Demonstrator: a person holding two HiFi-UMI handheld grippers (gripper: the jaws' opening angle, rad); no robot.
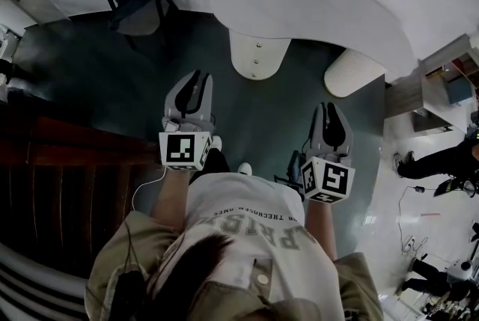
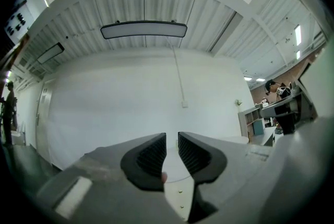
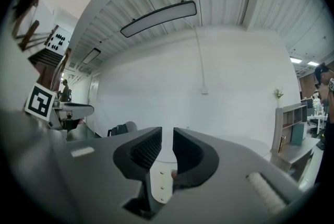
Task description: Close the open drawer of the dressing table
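My left tool (image 1: 197,78) and right tool (image 1: 329,110), each narrowly apart and empty, point level at twelve o'clock, where the drawer (image 1: 258,54) juts open from the white surface (image 1: 322,9); I judge they're lined up for pushing.

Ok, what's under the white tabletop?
A rounded white studded panel juts out below the tabletop, with a ribbed white piece beside it. The top covers whatever lies further back.

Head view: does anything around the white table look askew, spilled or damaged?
Nothing looks spilled or damaged. One white rounded panel sticks out below the table edge toward the person; it may be the open drawer.
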